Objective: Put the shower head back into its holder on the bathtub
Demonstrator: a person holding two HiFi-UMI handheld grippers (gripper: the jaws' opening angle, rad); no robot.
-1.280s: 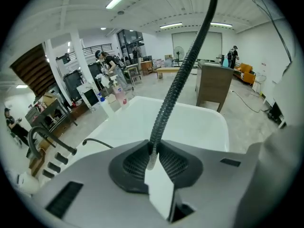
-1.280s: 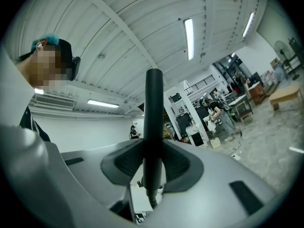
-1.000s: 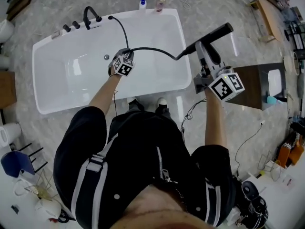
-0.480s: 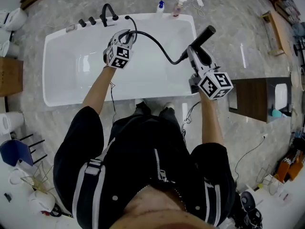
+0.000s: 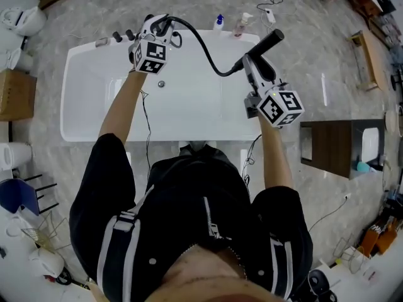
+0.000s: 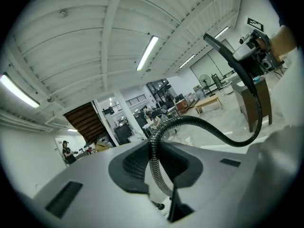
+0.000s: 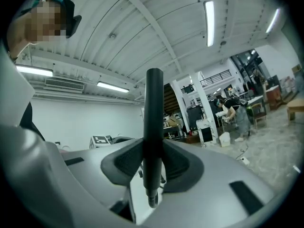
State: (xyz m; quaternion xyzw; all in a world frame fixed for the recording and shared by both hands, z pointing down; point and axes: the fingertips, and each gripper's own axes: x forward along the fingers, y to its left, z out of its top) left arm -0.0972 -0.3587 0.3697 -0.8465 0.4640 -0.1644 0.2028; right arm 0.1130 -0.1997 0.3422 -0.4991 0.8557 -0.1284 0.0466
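Pinching hose (image 6: 153, 167) left, shower head (image 7: 153, 127) right

The bathtub (image 5: 157, 134) lies crosswise in front of me, with taps (image 5: 119, 36) on its far rim at the left and two bottles (image 5: 218, 22) at that rim further right. My left gripper (image 5: 162, 24), above the taps, grips the hose (image 5: 204, 49). The hose runs right over the tub to the shower head (image 5: 264, 44), clamped in my right gripper (image 5: 251, 65). A cabinet (image 5: 334, 146) stands right of the tub.
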